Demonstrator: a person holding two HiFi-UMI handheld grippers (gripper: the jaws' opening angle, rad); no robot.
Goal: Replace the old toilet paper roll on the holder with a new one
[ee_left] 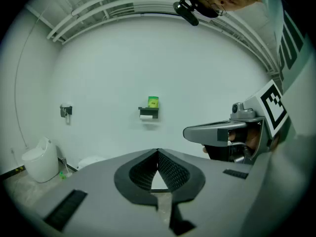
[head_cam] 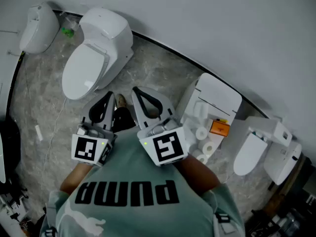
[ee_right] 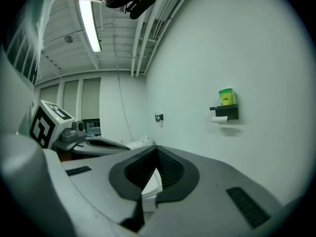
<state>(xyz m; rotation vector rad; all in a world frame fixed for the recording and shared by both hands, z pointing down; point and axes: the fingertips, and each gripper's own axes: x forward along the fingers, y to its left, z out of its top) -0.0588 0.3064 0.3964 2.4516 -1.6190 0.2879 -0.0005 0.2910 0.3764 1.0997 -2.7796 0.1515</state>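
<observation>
Facing a smooth white wall; left gripper and right gripper, ribbed black fingers pressed together, empty

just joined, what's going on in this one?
A person stands facing a wall with a tool in each hand. The left tool and the right tool are both shut and empty, held out roughly level. The wall holder is some way ahead, with a roll under it and a green item on top. What look like spare white rolls sit low on the person's right. The swap hasn't started.
</observation>
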